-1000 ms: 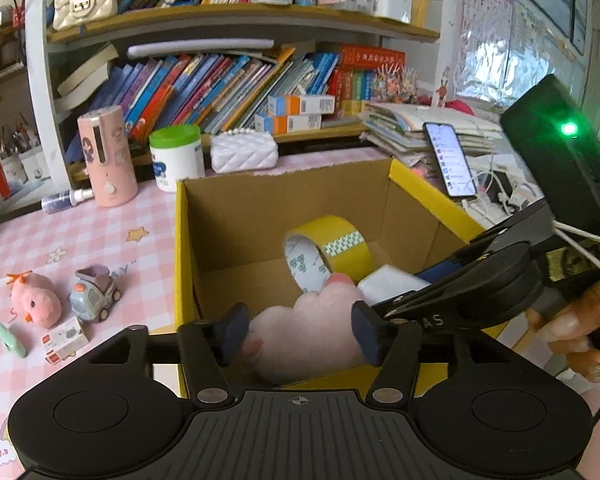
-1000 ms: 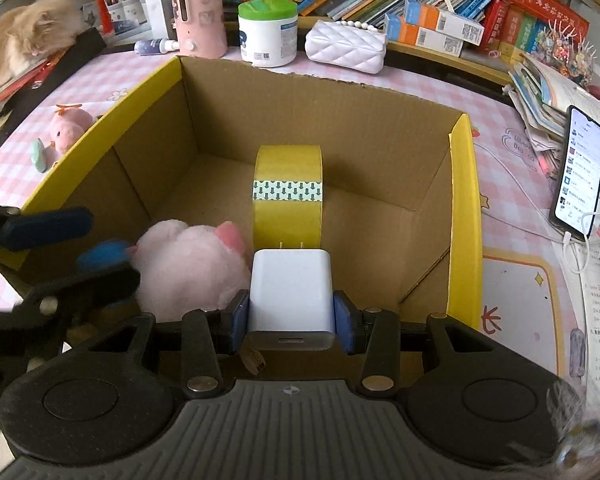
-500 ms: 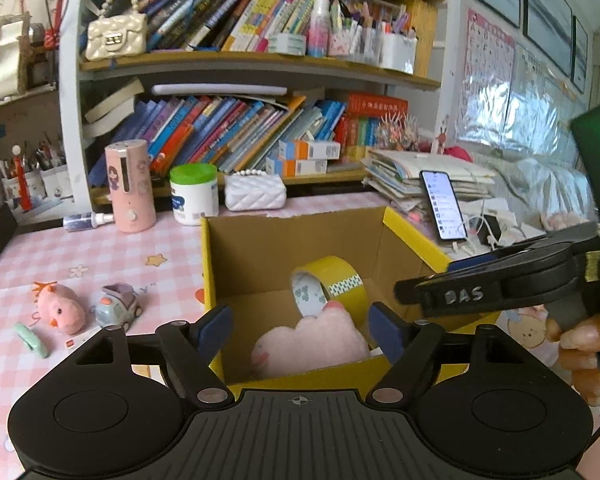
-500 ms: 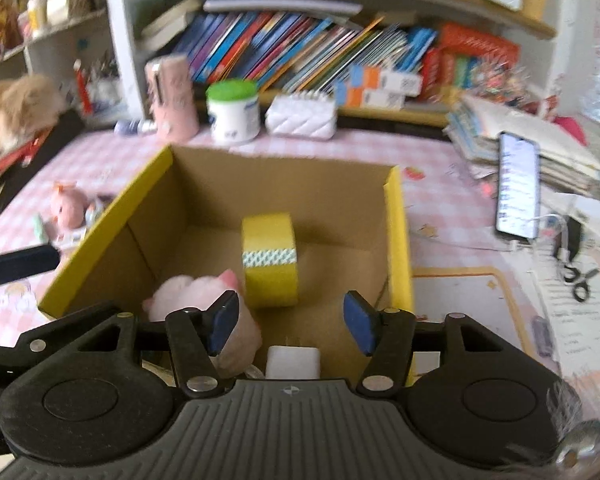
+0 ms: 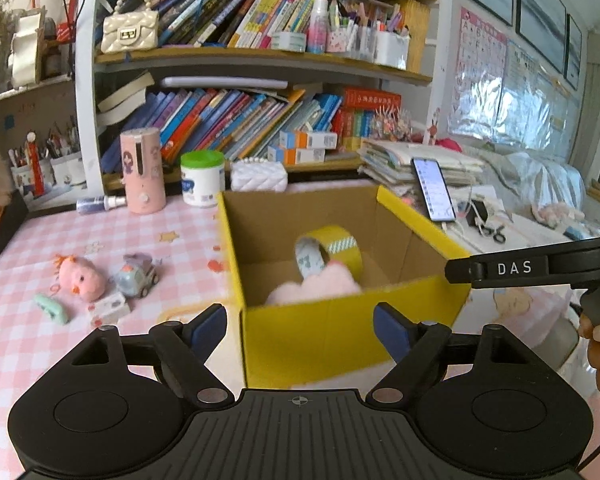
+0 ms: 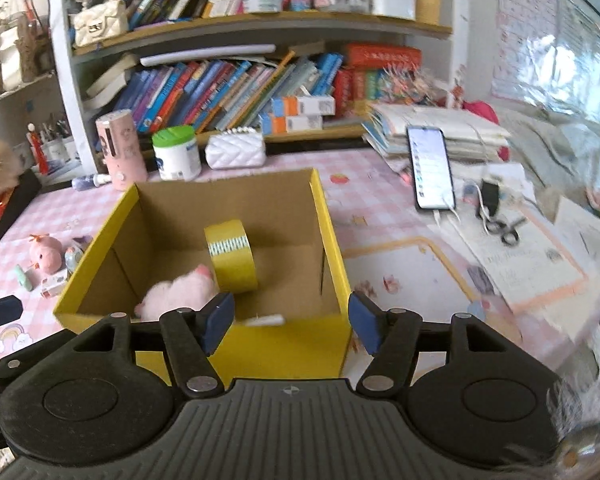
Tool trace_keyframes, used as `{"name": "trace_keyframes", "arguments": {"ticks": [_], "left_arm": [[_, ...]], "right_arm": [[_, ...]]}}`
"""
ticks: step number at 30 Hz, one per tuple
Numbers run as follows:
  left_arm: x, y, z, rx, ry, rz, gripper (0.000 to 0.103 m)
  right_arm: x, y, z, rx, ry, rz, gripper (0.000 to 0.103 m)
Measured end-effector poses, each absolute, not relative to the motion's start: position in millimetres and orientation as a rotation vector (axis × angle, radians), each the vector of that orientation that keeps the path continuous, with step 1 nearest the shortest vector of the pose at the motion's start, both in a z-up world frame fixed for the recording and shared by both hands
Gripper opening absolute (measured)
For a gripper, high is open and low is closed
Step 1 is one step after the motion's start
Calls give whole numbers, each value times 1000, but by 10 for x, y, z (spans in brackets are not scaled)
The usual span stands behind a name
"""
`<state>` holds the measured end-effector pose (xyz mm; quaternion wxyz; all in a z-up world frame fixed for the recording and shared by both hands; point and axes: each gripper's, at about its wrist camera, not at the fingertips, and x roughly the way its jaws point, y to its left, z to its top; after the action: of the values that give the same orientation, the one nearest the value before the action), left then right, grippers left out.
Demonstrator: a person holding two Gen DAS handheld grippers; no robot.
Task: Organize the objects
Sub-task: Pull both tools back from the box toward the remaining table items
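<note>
3 items already lie in the yellow box [image 6: 332, 240] at frame centre: tape roll [image 6: 232, 256], pink plush [image 6: 176, 294], white charger [image 6: 266, 320]. Left gripper [image 5: 300, 330] and right gripper [image 6: 290, 322] are empty, jaws opening. Lower left, chick toy [image 5: 82, 278] and toy car [image 5: 138, 276] remain out

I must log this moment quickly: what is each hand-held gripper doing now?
Left hand-held gripper: jaws opening, nothing between them.
Right hand-held gripper: jaws opening, nothing between them.

Both tools clear of the box [image 6: 342, 264] — white charger [image 6: 265, 320] inside, jaws opening.
</note>
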<state>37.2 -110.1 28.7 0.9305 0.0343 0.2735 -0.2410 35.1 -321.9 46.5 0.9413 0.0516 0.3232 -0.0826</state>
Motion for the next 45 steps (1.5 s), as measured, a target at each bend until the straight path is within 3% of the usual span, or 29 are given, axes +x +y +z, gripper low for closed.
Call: {"name": "trace_keyframes", "arguments": {"ticks": [16,45], "left_arm": [[101,-566,-63,132,718,-397,86],[-216,347,-203,131,815,-287,90]], "right_arm": [[-129,-2545,-96,118,854,-211,70],[-332,-1439,-263,41,952,-53,80]]}}
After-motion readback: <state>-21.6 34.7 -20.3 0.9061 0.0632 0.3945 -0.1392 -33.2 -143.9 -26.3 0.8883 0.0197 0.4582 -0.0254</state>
